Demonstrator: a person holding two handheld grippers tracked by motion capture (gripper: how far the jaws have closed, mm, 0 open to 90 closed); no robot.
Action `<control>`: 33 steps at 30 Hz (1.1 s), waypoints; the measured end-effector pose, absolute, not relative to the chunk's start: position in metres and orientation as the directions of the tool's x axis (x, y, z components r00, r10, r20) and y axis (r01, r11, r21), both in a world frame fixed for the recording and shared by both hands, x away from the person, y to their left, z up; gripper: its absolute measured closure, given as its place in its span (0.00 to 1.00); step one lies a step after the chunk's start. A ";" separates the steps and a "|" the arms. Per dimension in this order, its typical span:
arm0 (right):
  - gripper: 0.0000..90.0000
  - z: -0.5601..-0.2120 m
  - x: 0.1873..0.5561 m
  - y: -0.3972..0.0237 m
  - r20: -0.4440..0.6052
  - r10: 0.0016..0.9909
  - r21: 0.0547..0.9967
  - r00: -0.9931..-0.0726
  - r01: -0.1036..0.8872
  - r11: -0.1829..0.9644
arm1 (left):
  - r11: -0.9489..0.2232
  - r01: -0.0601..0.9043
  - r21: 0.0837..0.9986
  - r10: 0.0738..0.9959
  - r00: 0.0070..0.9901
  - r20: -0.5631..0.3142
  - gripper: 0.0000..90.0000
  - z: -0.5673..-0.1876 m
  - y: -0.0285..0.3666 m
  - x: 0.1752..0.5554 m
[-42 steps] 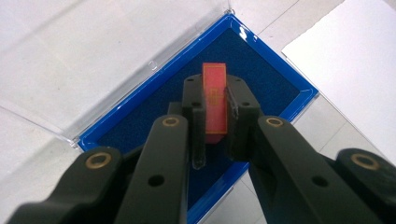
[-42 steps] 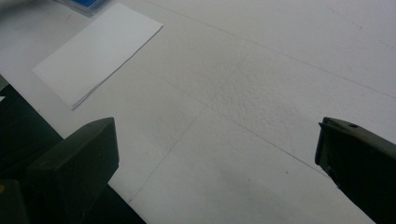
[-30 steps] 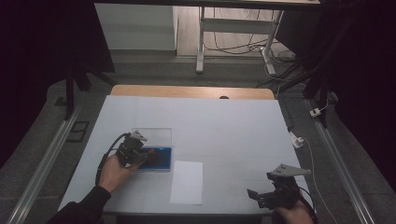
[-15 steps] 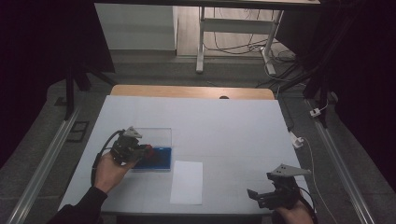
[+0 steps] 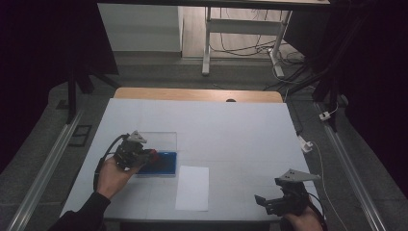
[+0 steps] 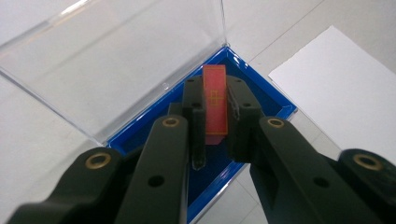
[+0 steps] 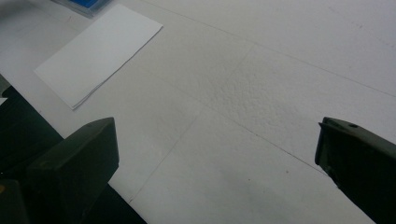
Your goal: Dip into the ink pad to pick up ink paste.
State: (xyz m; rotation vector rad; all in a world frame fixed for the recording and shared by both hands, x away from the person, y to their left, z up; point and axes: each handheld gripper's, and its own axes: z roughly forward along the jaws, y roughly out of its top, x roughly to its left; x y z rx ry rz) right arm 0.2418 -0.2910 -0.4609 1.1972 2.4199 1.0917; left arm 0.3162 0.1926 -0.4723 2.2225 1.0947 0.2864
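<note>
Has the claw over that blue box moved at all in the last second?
Yes, slightly. The left claw, shut on a red card, has drifted toward the table's far-left side, judged against the blue box and white paper, which stayed put.

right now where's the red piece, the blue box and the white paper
red piece (image 6: 215,100), left gripper view, its orange-red face between the jaws
blue box (image 6: 275,108), left gripper view, its blue rim at the right corner
white paper (image 5: 193,187), high view, middle of the sheet

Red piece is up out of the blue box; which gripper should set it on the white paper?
Left. The left gripper is shut on the red piece above the blue box, beside the white paper. The right gripper is open, empty.
</note>
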 end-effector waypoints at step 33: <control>0.00 -0.461 0.242 -0.291 0.116 0.759 0.709 -0.641 0.589 0.389 | -0.516 0.649 0.559 0.762 0.646 -0.047 0.89 -0.493 0.185 0.325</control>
